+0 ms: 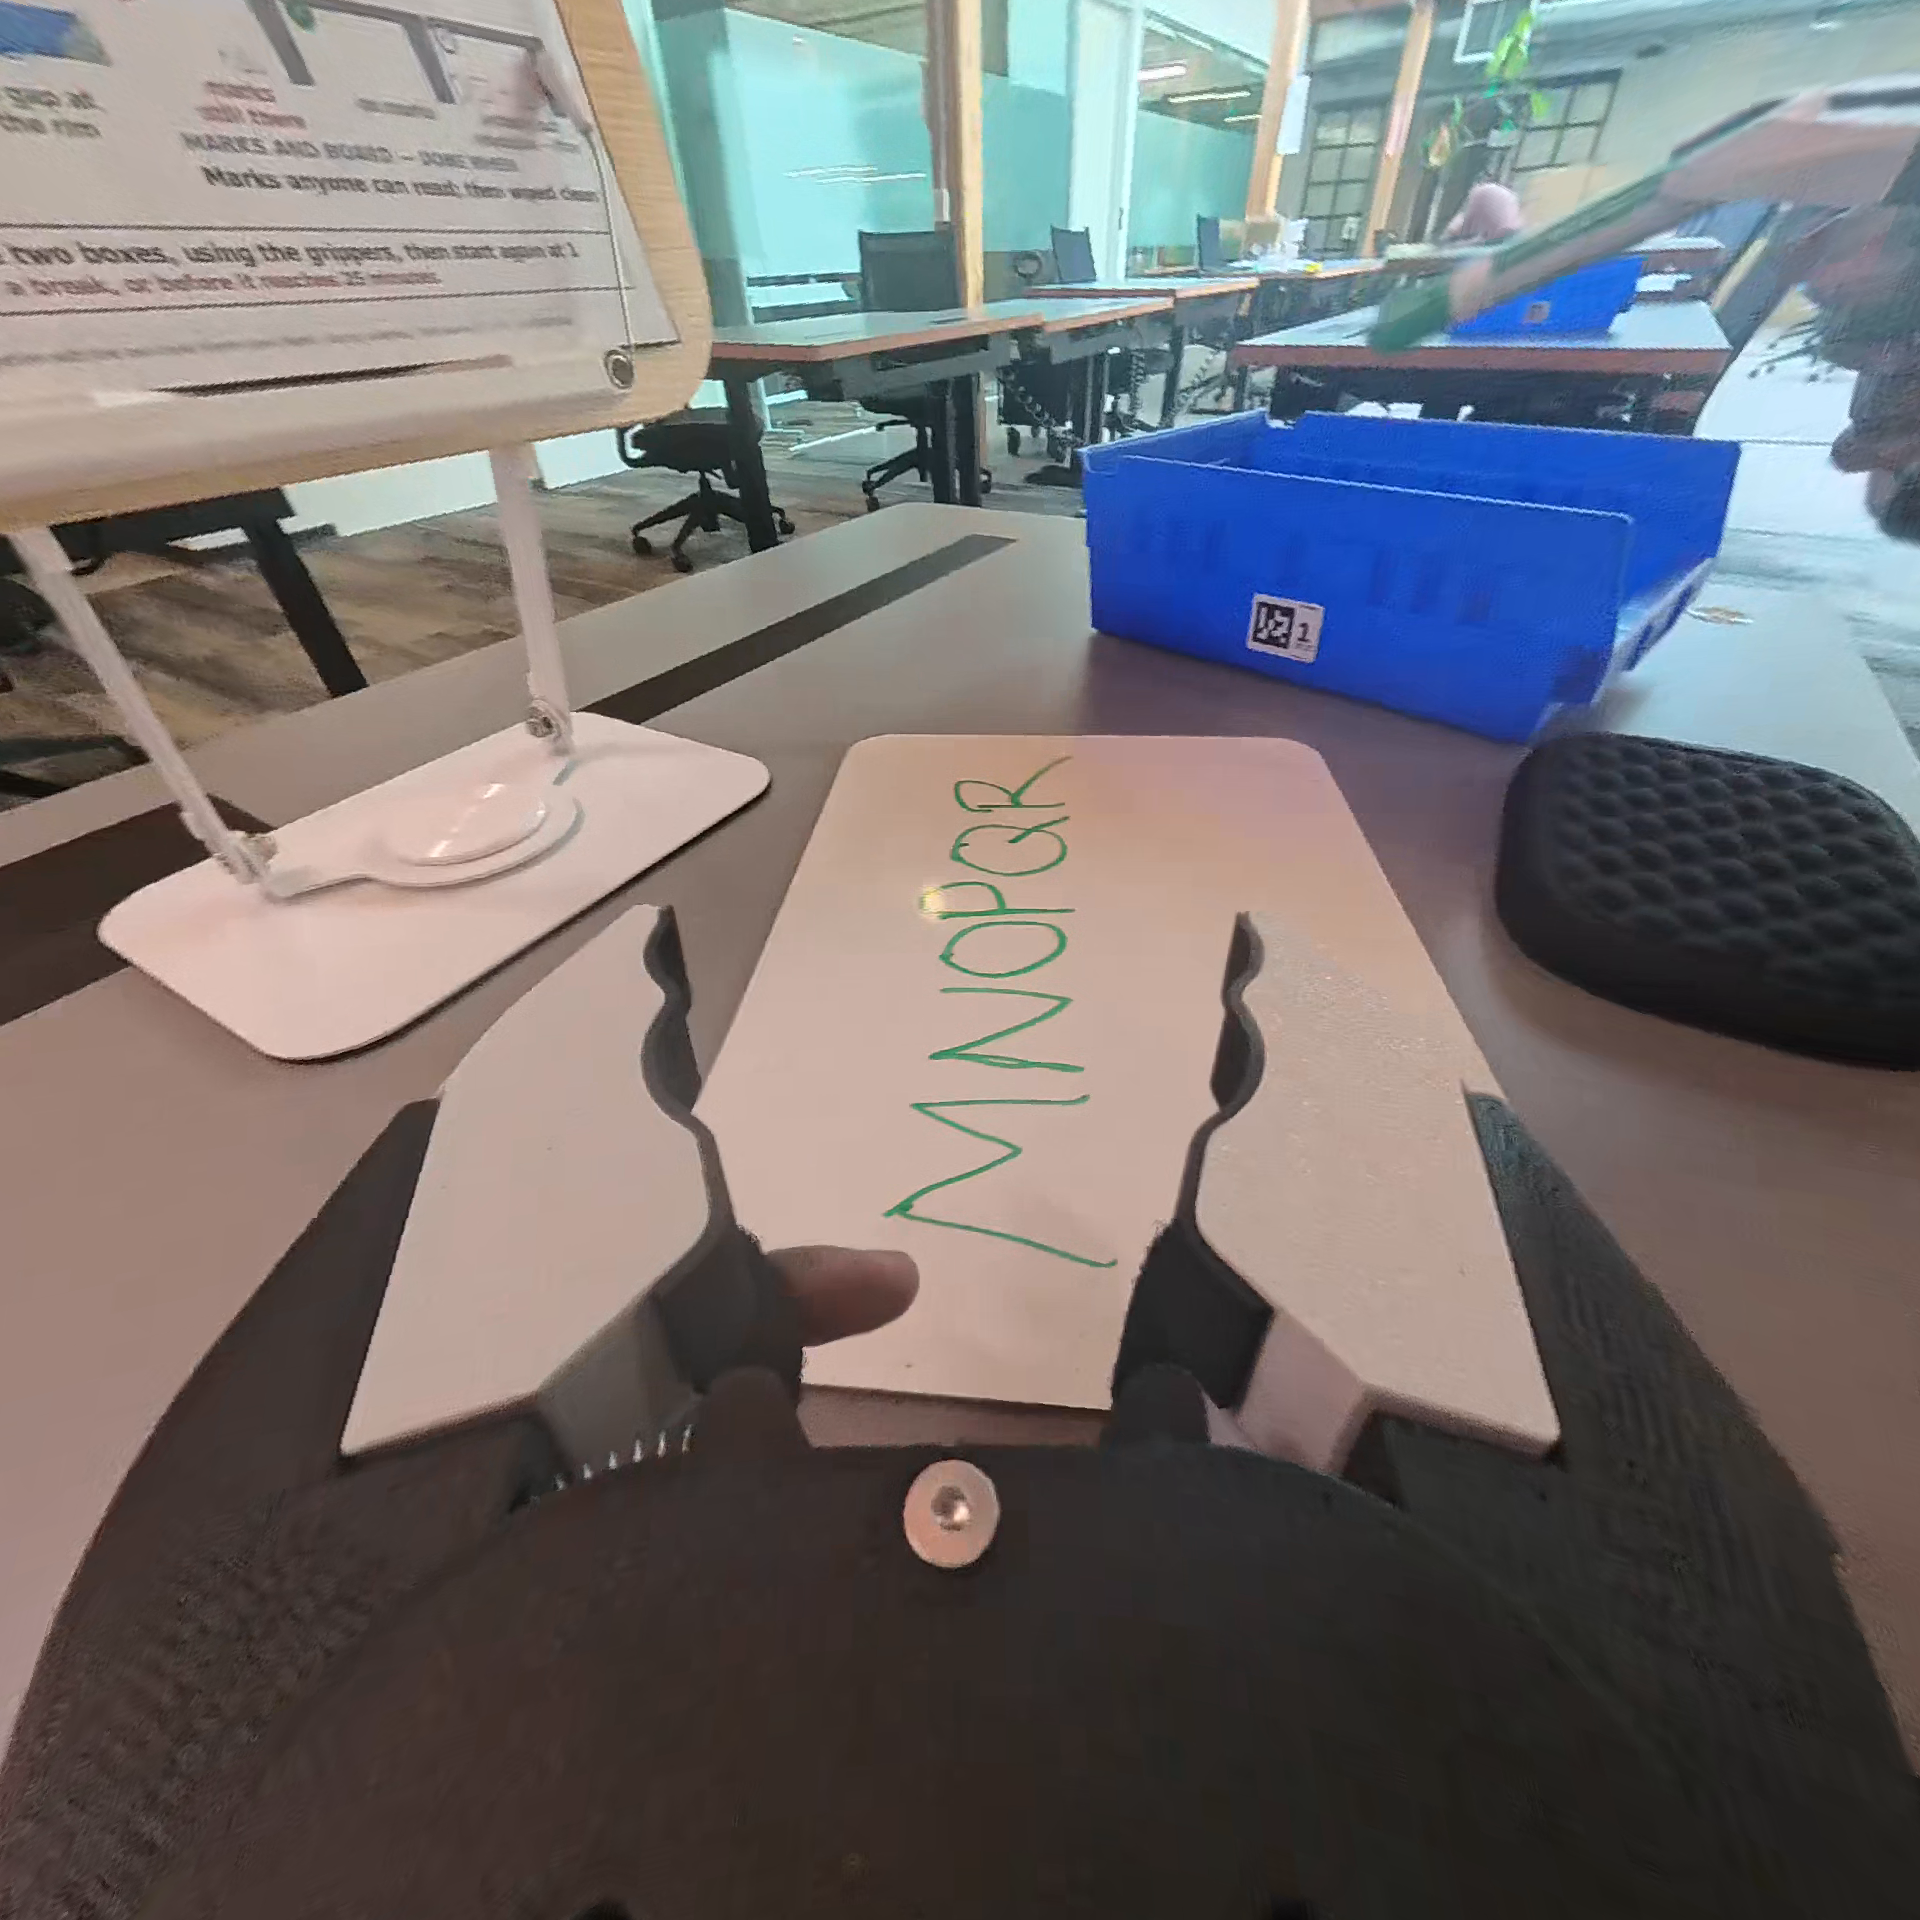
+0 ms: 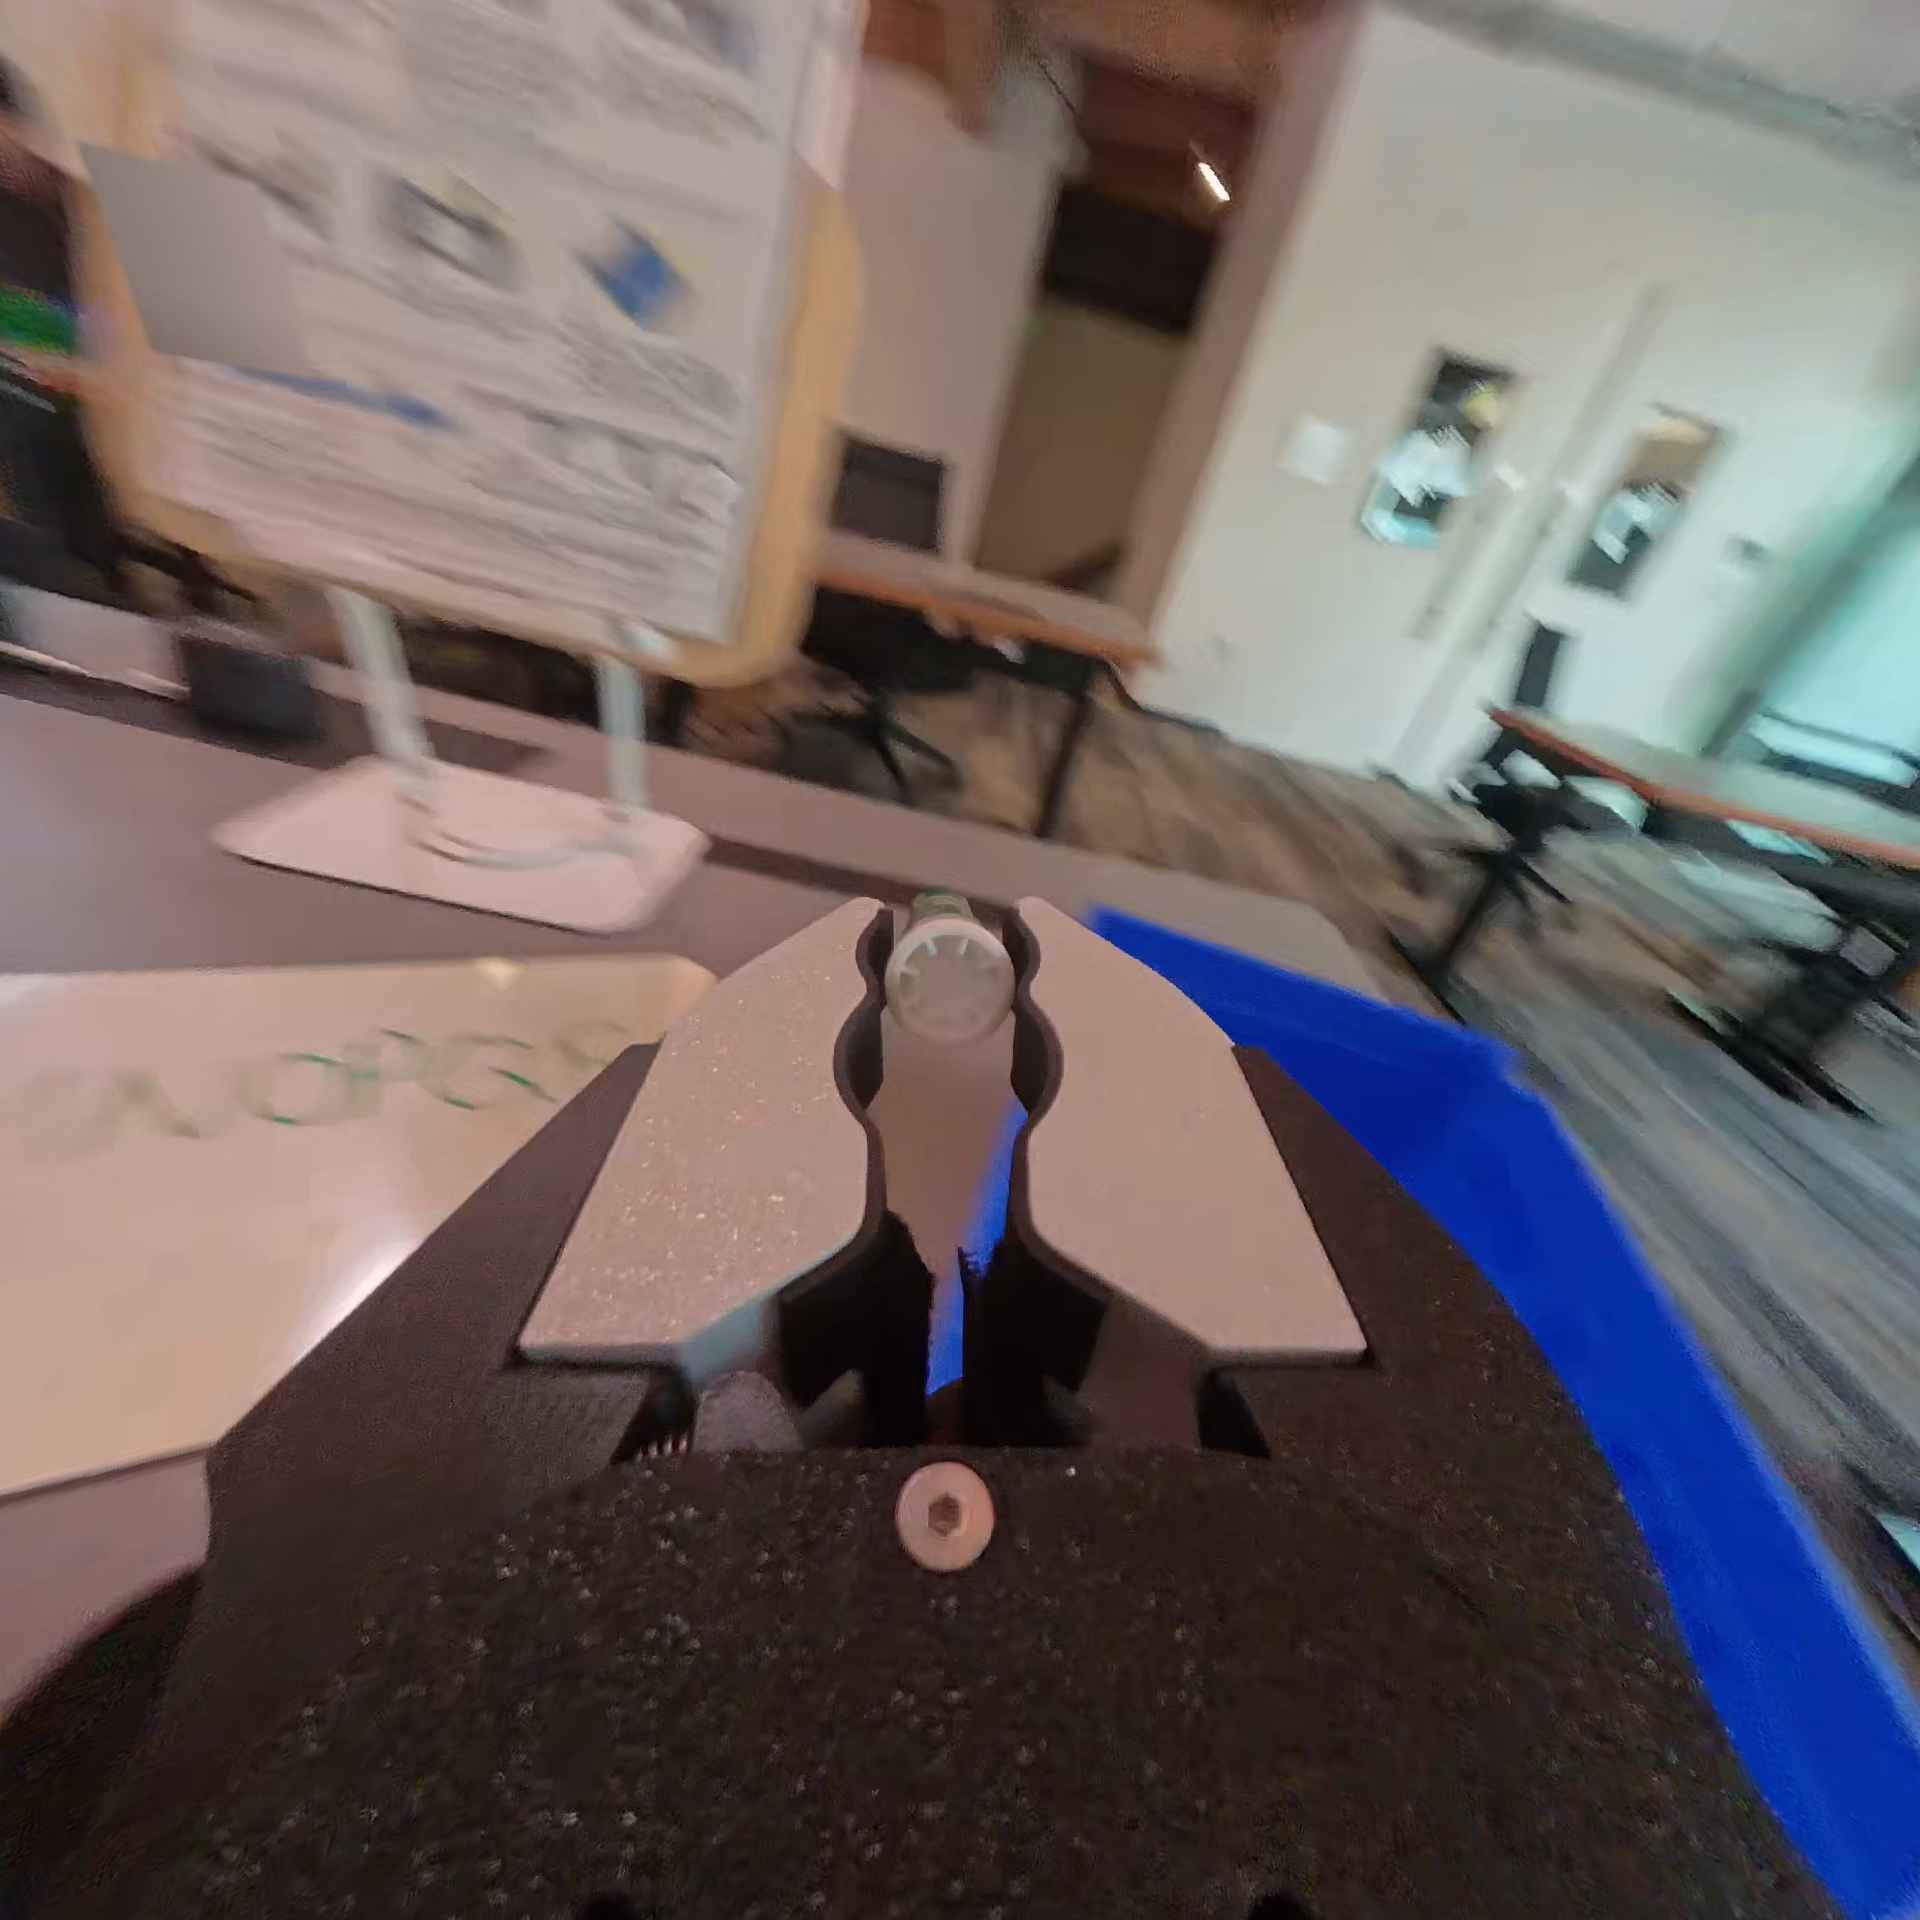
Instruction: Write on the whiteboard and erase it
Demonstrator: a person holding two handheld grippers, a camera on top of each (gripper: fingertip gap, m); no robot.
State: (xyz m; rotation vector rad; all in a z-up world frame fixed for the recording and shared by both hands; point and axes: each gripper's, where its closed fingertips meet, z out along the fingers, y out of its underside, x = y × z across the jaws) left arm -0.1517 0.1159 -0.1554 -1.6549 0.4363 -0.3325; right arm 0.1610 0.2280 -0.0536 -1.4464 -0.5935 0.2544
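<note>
Nearest to you, your left gripper (image 1: 951,935) hangs low over the table (image 1: 208,1195) with its jaws spread wide and nothing between them, straddling the near end of the small whiteboard (image 1: 1195,1039) without closing on it; a fingertip (image 1: 847,1294) pokes in beneath and rests on the board's near corner, most likely to stop the board sliding. The board lies flat with a line of green lettering (image 1: 997,997) running away from you, so the writing half of the task looks done and the wiping is not yet begun. Your left tool points nearly level along the board, a steadying pose rather than a grasping one. Your right gripper (image 2: 951,971) is clamped on the marker (image 2: 948,982), whose pale butt end faces the camera, seated in the notch of the fingers so the barrel runs straight forward. That view is smeared with motion and tilted, with the whiteboard off to its left and the blue bin's (image 2: 1558,1195) wall close on its right, which suggests you are carrying the marker toward the bin; from the left wrist view the right tool shows only as a green and reddish blur high at the upper right. Just right of the board sits a black padded thing (image 1: 1714,894), possibly the eraser. Beyond it stands the blue bin, and at the left a white-footed stand (image 1: 436,862) holds a printed sheet up for you.
</note>
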